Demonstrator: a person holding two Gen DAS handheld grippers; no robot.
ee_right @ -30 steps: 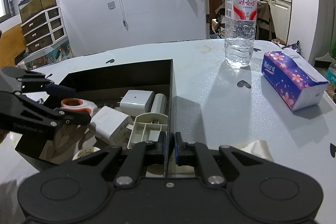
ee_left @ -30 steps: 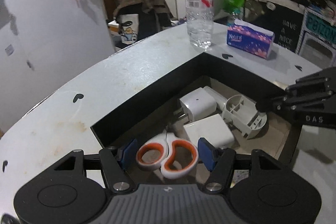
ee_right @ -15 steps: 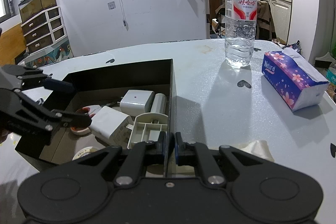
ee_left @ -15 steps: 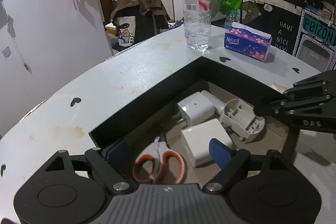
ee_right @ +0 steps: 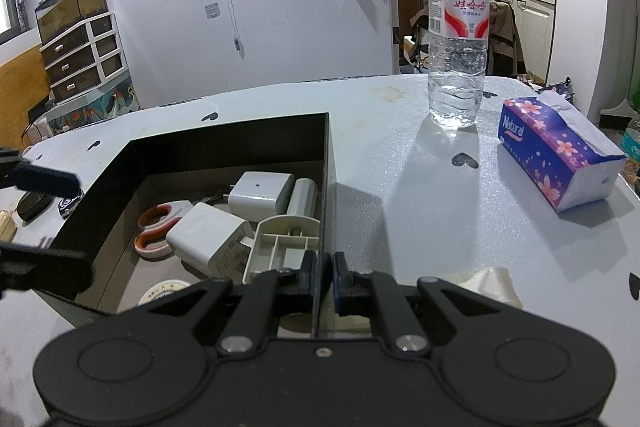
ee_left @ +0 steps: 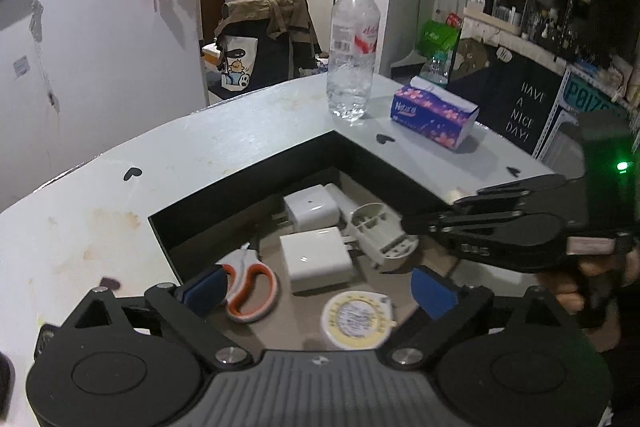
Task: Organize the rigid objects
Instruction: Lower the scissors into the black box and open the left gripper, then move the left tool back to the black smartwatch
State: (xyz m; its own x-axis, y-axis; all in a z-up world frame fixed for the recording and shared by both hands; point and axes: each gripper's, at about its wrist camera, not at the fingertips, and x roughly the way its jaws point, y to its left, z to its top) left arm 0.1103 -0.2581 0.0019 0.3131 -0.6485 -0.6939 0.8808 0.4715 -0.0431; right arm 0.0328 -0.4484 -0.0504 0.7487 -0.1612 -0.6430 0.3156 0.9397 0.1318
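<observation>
On the white surface (ee_right: 400,167), your right gripper (ee_right: 321,277) pinches the black box (ee_right: 326,187) wall, steadying it; your left gripper (ee_left: 316,291) jaws are opening, empty, the scissors (ee_left: 250,283) lying just inside its left pad.

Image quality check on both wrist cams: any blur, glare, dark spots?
Left wrist view: dim, right background murky; the right gripper and the hand behind it smear. Right wrist view: brighter, sharp; water bottle casts a hard shadow; left gripper's fingers blur at the edge.
</observation>
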